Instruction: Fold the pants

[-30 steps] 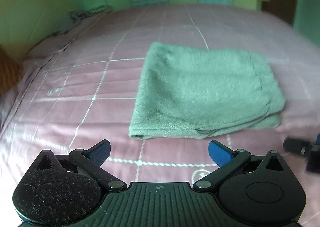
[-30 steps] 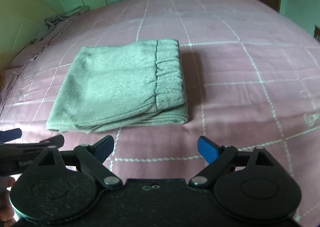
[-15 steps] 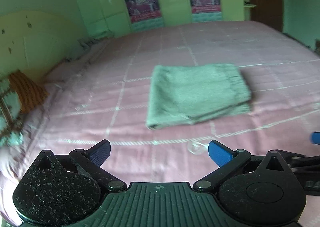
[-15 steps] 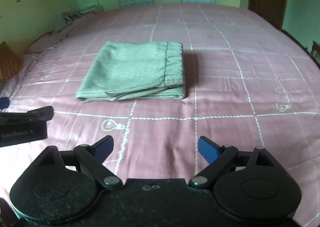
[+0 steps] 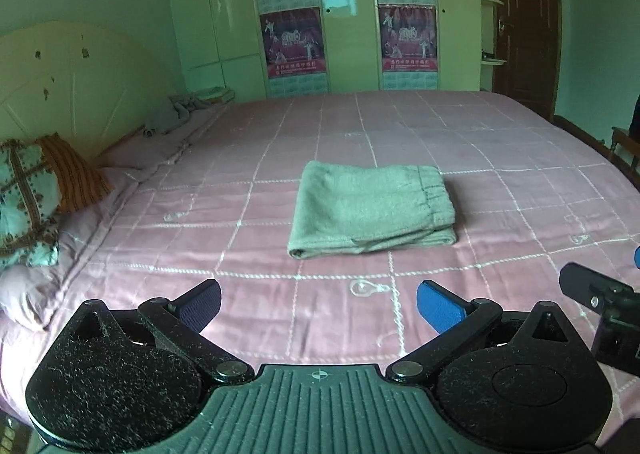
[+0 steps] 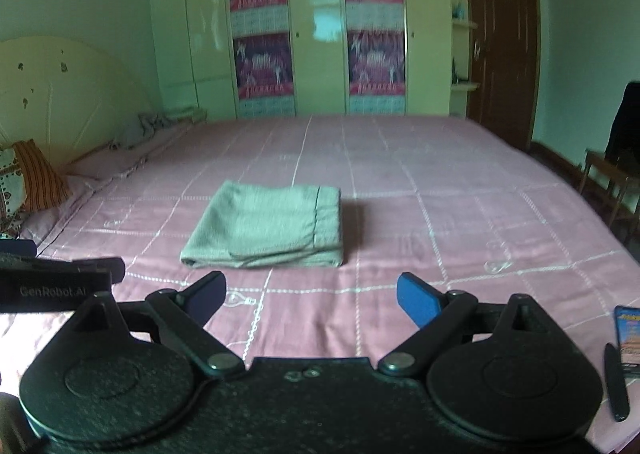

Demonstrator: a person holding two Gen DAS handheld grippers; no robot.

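Both grippers have pulled well back from the pants [image 5: 370,210] — the folded bundle now lies farther off at 12 o'clock on the bed [image 5: 500,142]. Left gripper [image 5: 319,308] and right gripper [image 6: 310,299] gape, holding nothing — the fold looks finished.

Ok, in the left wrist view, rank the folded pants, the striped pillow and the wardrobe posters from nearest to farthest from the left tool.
1. Folded pants, straight ahead of the left tool, slightly right, on the bedspread.
2. Striped pillow, far left by the headboard.
3. Wardrobe posters, on the back wall beyond the bed.
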